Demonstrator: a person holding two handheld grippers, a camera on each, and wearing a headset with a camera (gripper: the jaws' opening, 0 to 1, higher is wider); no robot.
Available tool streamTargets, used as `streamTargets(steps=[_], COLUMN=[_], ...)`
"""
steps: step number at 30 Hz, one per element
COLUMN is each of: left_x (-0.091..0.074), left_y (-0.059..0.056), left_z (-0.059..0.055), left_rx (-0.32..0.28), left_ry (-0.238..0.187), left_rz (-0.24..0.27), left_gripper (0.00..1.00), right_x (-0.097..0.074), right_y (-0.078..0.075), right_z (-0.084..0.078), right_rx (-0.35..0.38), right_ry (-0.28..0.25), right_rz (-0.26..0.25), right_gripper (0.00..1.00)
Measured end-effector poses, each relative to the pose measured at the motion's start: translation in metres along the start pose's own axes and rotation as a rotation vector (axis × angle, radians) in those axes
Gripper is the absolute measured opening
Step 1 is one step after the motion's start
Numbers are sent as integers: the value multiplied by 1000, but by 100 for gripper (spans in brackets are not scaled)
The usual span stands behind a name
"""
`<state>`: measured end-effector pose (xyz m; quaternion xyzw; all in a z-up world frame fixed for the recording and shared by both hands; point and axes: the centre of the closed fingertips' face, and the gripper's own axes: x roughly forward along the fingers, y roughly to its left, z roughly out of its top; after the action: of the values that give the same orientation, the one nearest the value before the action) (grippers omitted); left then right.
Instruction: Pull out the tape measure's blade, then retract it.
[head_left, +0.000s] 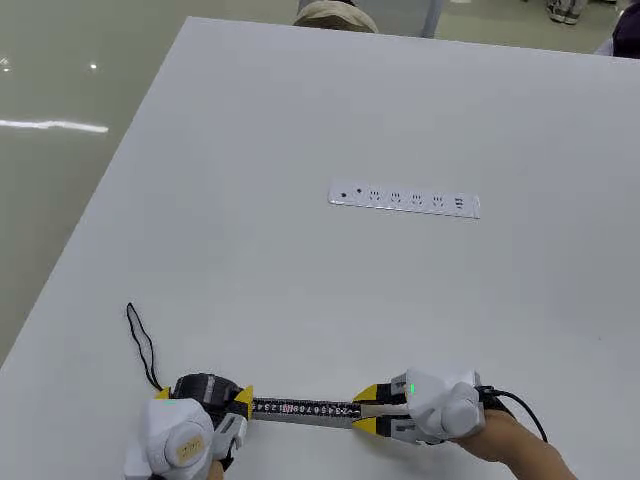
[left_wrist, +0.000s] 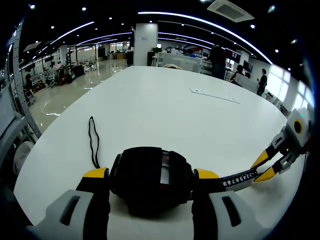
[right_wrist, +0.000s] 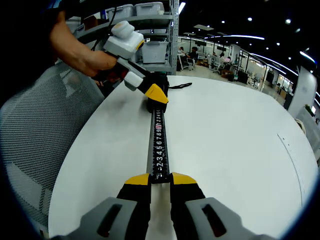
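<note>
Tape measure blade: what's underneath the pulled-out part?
Bare white table lies under the blade. Whether the blade rests on it cannot be told. The right gripper covers the blade's tip.

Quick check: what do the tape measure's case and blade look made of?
The case looks like matte black plastic, maybe rubber-coated: rounded, moulded, dull surface. The blade is a thin strip with printed numerals and a faint sheen, probably painted steel, though the look leaves that open.
</note>
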<state>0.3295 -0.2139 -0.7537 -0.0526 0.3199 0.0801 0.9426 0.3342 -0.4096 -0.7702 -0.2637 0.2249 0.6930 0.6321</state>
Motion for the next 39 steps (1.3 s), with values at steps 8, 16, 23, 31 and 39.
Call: streamTargets(steps=[8, 16, 23, 31, 39], left_x=[0, 0, 1, -1, 0], left_y=[0, 0, 1, 0, 0], left_z=[0, 0, 0, 1, 0], left_rx=[1, 3, 2, 3, 4], left_ry=[1, -2, -1, -2, -2], left_rz=[-1, -1, -1, -1, 0], left_gripper=[64, 64, 64, 64, 64], right_x=[3, 6, 10, 14, 17], right_y=[0, 0, 0, 0, 0], right_z=[2, 5, 8, 10, 13], right_rx=[0, -2, -3, -5, -6], right_ry=[-1, -1, -4, -8, -11], right_rz=[3, 8, 12, 17, 22], right_gripper=[12, 12, 12, 12, 12])
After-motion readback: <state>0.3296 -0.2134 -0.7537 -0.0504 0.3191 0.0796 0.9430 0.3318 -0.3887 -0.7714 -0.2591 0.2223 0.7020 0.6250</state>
